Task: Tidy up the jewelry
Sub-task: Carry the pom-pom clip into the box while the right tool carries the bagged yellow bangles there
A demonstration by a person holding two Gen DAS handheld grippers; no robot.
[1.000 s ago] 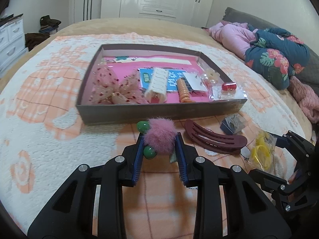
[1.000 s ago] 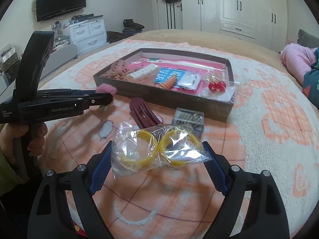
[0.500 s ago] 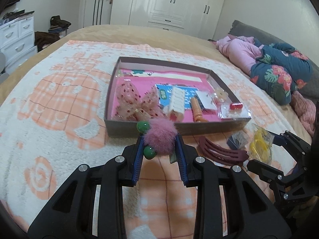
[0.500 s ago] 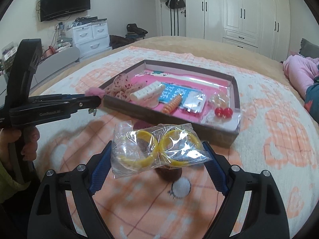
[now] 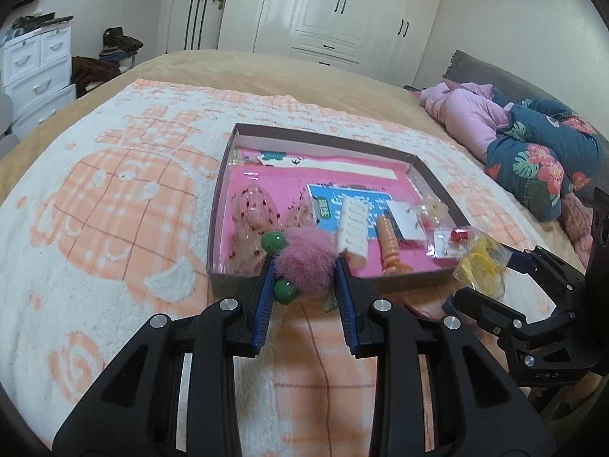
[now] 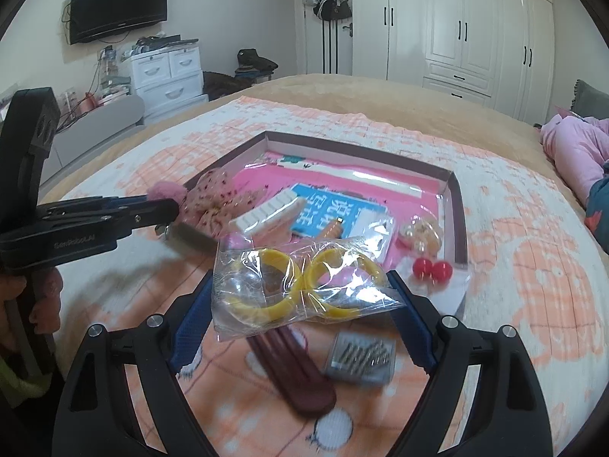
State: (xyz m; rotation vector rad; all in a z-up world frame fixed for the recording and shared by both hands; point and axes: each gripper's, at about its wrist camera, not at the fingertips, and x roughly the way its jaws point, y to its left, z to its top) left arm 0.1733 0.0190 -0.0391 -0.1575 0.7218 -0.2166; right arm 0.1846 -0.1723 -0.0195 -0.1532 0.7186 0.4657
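My left gripper (image 5: 304,272) is shut on a pink fluffy pom-pom hair clip (image 5: 304,257) with green beads, held in the air at the near wall of the brown box (image 5: 228,167) with a pink floor. The clip also shows in the right wrist view (image 6: 165,192). My right gripper (image 6: 300,285) is shut on a clear bag of yellow hoop earrings (image 6: 297,280), held above the bedspread in front of the box (image 6: 455,205). The bag also shows in the left wrist view (image 5: 481,262). The box holds a lace bow (image 5: 253,209), a white clip (image 5: 354,224), an orange clip (image 5: 390,242) and red beads (image 6: 432,269).
A dark red hair clip (image 6: 297,377) and a small clear box of pins (image 6: 359,356) lie on the orange-and-white bedspread below my right gripper. Folded clothes (image 5: 533,144) lie at the right of the bed. Drawers (image 5: 34,64) and wardrobes stand beyond.
Both grippers have risen and moved forward toward the box with their loads. The pom-pom clip now hangs at the box's near wall, and the earring bag is nearer the box's front.
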